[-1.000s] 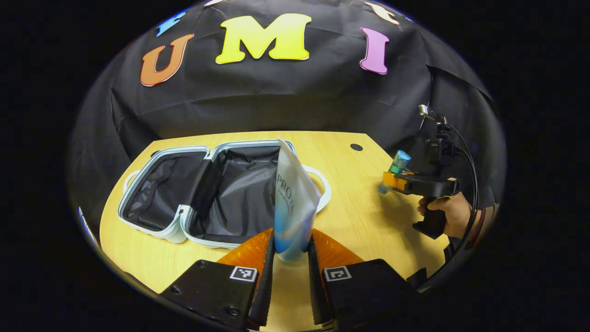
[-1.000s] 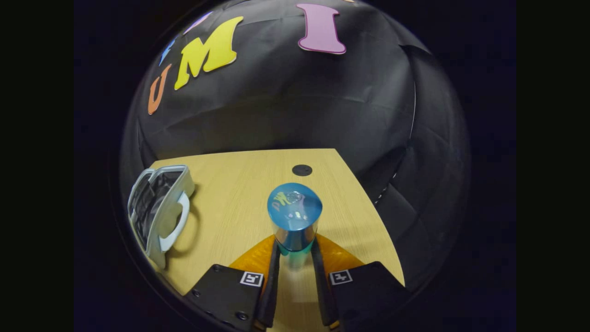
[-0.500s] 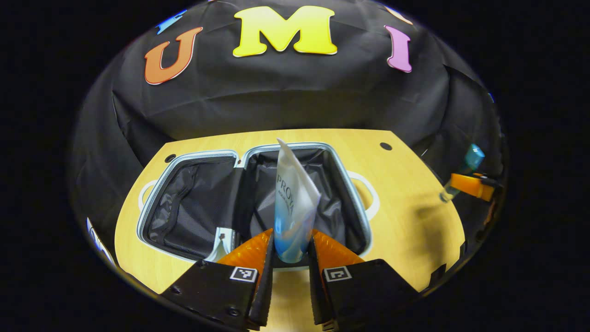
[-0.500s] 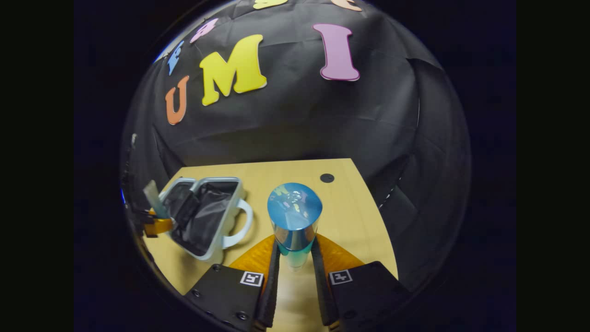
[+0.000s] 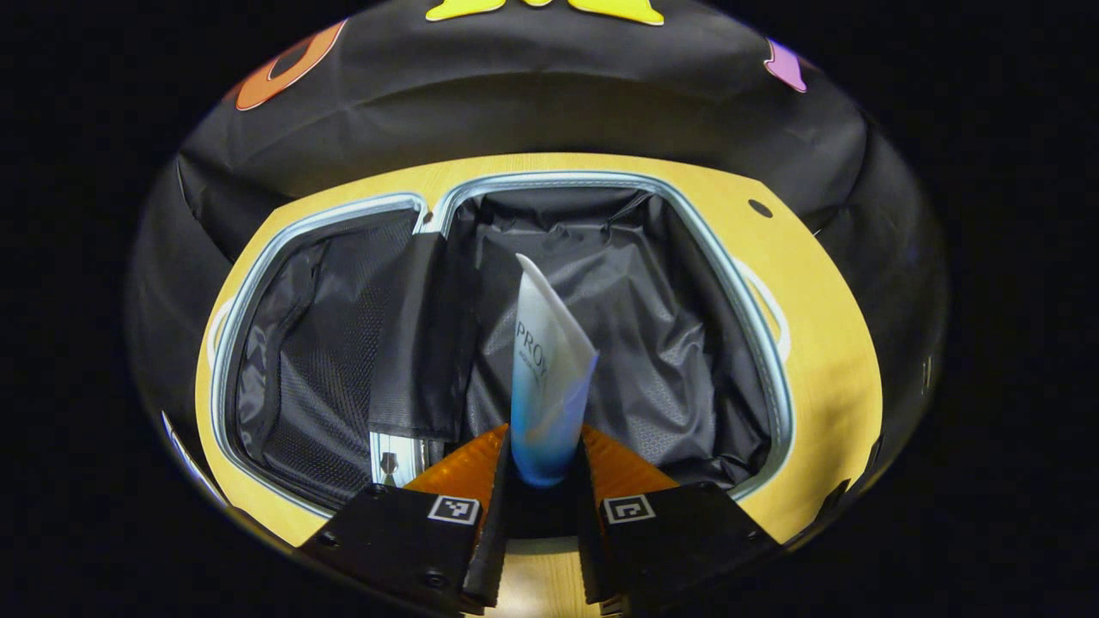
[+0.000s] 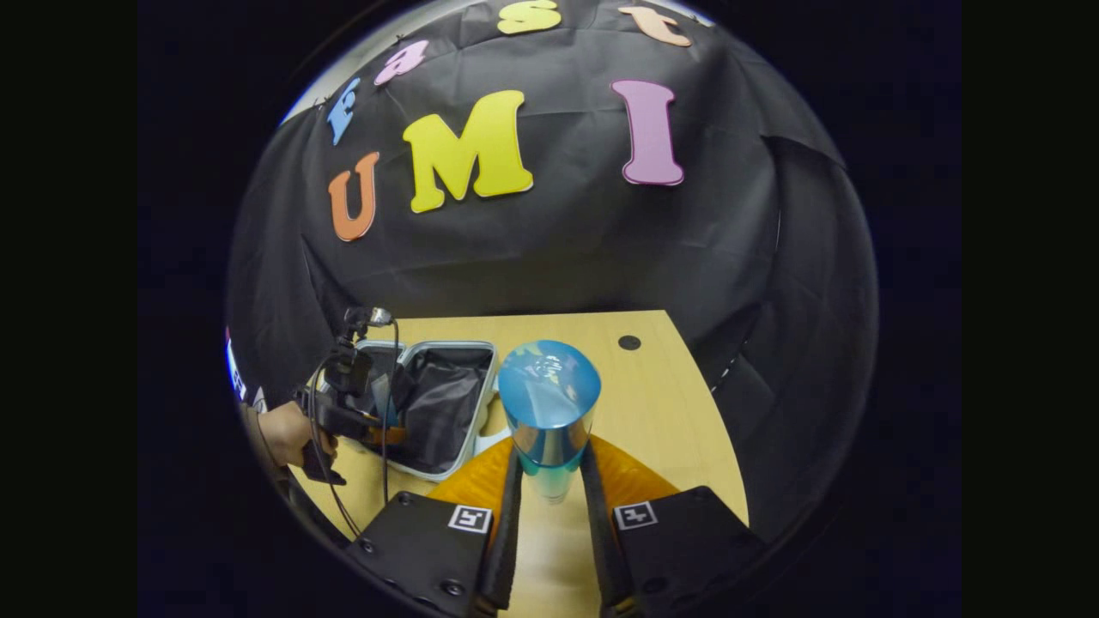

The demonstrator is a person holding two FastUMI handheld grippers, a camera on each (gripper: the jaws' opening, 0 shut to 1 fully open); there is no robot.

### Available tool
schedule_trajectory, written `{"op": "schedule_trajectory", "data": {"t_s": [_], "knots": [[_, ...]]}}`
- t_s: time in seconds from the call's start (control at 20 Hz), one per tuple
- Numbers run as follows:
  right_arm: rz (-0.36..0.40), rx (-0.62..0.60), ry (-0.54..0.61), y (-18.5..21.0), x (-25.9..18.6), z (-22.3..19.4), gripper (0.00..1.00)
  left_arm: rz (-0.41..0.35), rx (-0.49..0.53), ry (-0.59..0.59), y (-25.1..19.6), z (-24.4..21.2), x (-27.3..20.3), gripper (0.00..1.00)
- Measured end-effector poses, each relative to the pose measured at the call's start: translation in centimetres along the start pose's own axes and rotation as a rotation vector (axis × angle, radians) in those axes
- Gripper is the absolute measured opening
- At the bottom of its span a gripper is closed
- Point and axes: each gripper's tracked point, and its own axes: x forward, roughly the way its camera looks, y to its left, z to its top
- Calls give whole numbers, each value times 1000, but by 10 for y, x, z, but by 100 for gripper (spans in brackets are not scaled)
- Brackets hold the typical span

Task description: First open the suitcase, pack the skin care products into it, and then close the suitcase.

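Left claw (image 5: 539,481) points down, fingers pinched together; right claw (image 6: 549,502) is clamped tight too, held level; a hand (image 6: 288,432) grips the left handle.

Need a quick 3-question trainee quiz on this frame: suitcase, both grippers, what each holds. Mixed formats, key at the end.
1. True or false: the suitcase lies open on the table.
2. What does the left gripper hold? A) white and blue tube B) sponge C) nothing
3. Fill in: the right gripper holds a bottle with a ____ cap, over the table beside the suitcase.

Key: 1 true. 2 A; the tube hangs above the suitcase's right half. 3 blue.
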Motion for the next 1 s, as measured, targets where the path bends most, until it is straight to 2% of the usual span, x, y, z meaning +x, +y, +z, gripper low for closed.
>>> {"op": "schedule_trajectory", "data": {"t_s": [0.15,0.2,0.25,0.5,0.55,0.6,0.75,0.8,0.85,0.9,1.0], "knots": [[-19,27,4,-6,-3,1,35,13,-31,37,5,-8,10,39],[-24,25,1,-8,-4,2,35,21,-35,31,5,-7,10,46],[-27,20,1,-7,-3,1,35,32,-30,27,7,-4,11,39],[-9,10,18,11,2,2,35,40,-12,58,8,-7,17,41],[-1,3,18,15,4,2,35,34,-13,60,7,-8,19,50],[6,-4,19,20,5,3,35,31,-13,57,6,-7,20,44],[33,-27,20,38,9,7,35,29,-7,48,3,-4,16,45],[48,-33,23,46,10,8,35,27,-3,34,2,-1,12,55],[64,-37,27,55,12,9,35,20,4,10,-1,4,7,52],[79,-41,34,66,16,9,35,19,14,-15,-2,7,1,65],[117,-44,52,88,26,8,35,3,26,-85,-5,17,-17,83]]}}
